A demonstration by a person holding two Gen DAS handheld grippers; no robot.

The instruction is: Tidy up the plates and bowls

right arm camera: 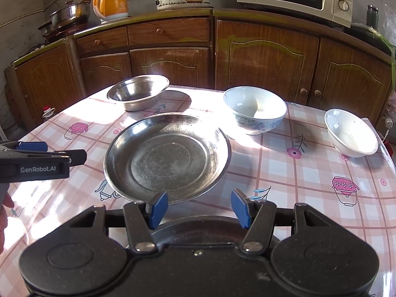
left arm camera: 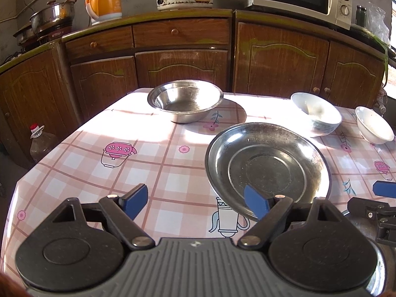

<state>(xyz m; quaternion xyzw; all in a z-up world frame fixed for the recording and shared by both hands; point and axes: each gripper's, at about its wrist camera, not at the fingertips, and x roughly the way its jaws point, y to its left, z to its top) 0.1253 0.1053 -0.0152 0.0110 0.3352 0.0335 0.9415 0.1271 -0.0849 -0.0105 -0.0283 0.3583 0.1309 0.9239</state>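
On my left, my left gripper hangs wide open over the pink checked tablecloth, nothing between its blue pads. Beyond it sits the deep round steel bowl. At centre, the shallow round steel plate lies flat on the cloth, its near rim between my right gripper's half-open, empty jaws. Farther right stand the blue-patterned white porcelain bowl and the plain white bowl, well apart.

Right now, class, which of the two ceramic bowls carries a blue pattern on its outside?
The larger ceramic bowl, nearer the steel plate. The smaller bowl at the table's right edge is plain white.
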